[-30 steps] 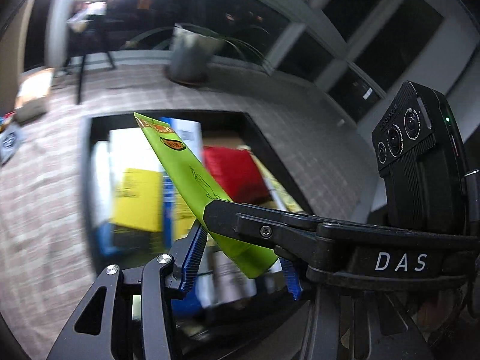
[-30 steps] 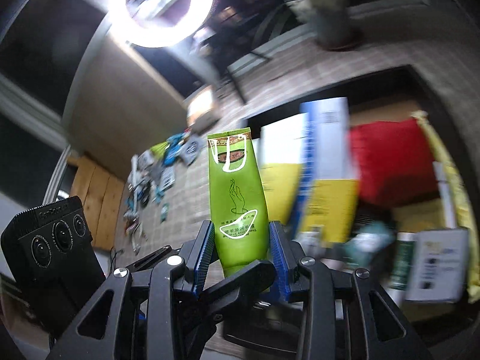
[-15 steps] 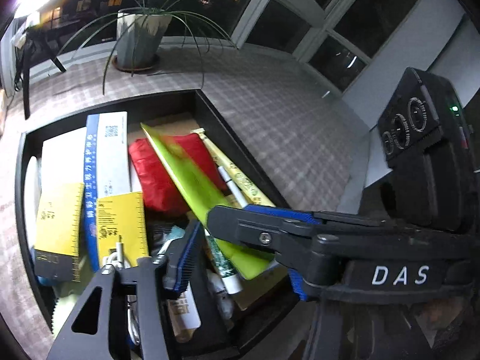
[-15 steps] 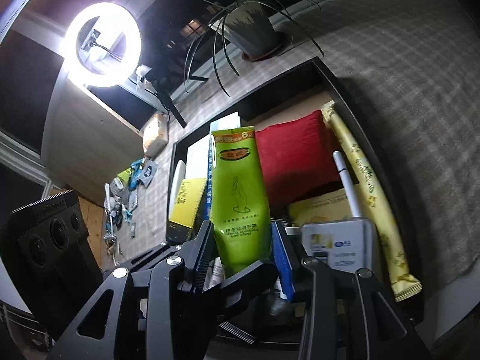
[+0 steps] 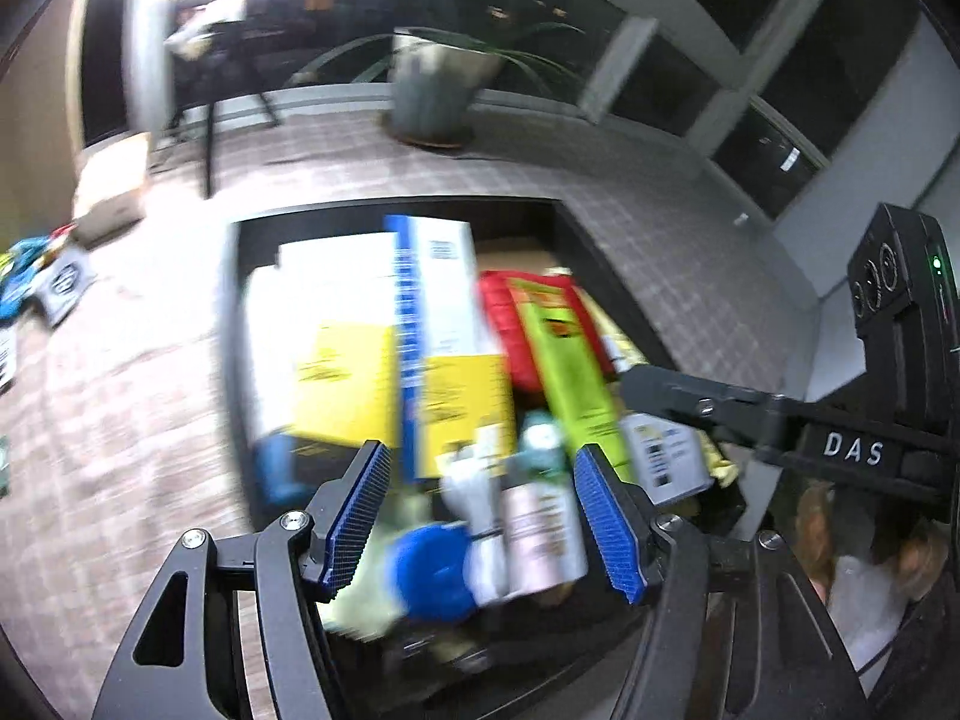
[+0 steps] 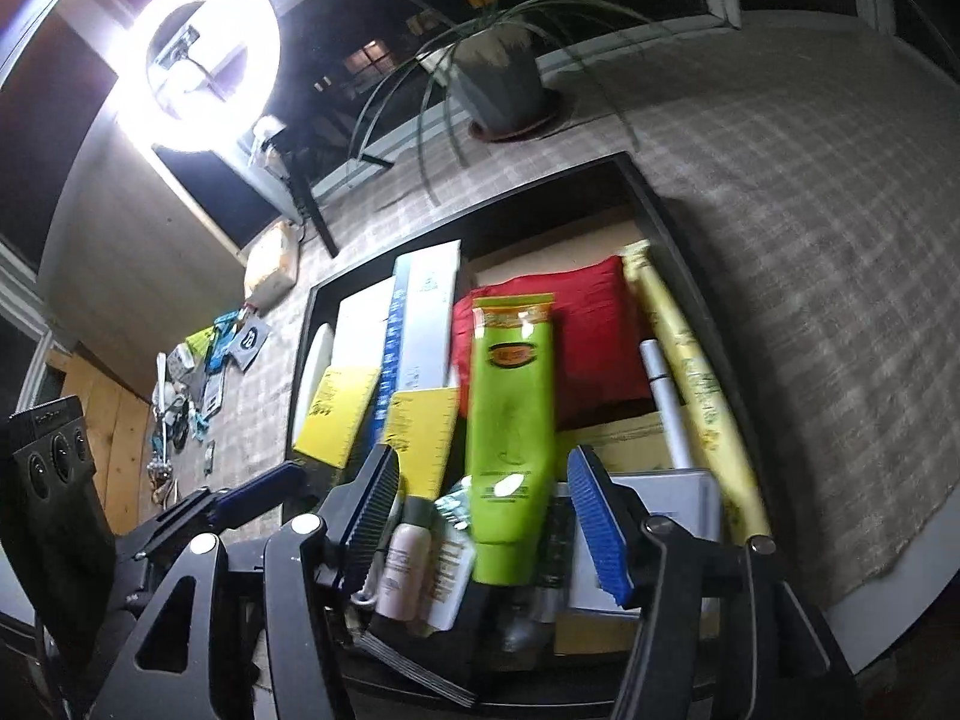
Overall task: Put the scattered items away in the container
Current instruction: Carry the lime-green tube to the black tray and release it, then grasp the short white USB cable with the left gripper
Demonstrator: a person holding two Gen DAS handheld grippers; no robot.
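A green tube (image 6: pixel 510 432) lies in the black container (image 6: pixel 666 222), on top of a red pouch (image 6: pixel 576 336) and small bottles. It also shows in the left wrist view (image 5: pixel 564 372), blurred. My right gripper (image 6: pixel 483 516) is open, its blue pads either side of the tube's lower end, not pinching it. My left gripper (image 5: pixel 480 516) is open and empty above the container's (image 5: pixel 234 312) near end. The right gripper's finger crosses the left wrist view at the right.
The container holds white and yellow boxes (image 6: pixel 420 324), a long yellow packet (image 6: pixel 696 372) and a white pen (image 6: pixel 660 396). Several small items (image 6: pixel 198 372) lie scattered on the checked cloth at the far left. A potted plant (image 6: pixel 498 84) and a ring light (image 6: pixel 204 66) stand behind.
My right gripper has opened and let go of the green tube, which now rests in the container. My left gripper has swung over the container's near end.
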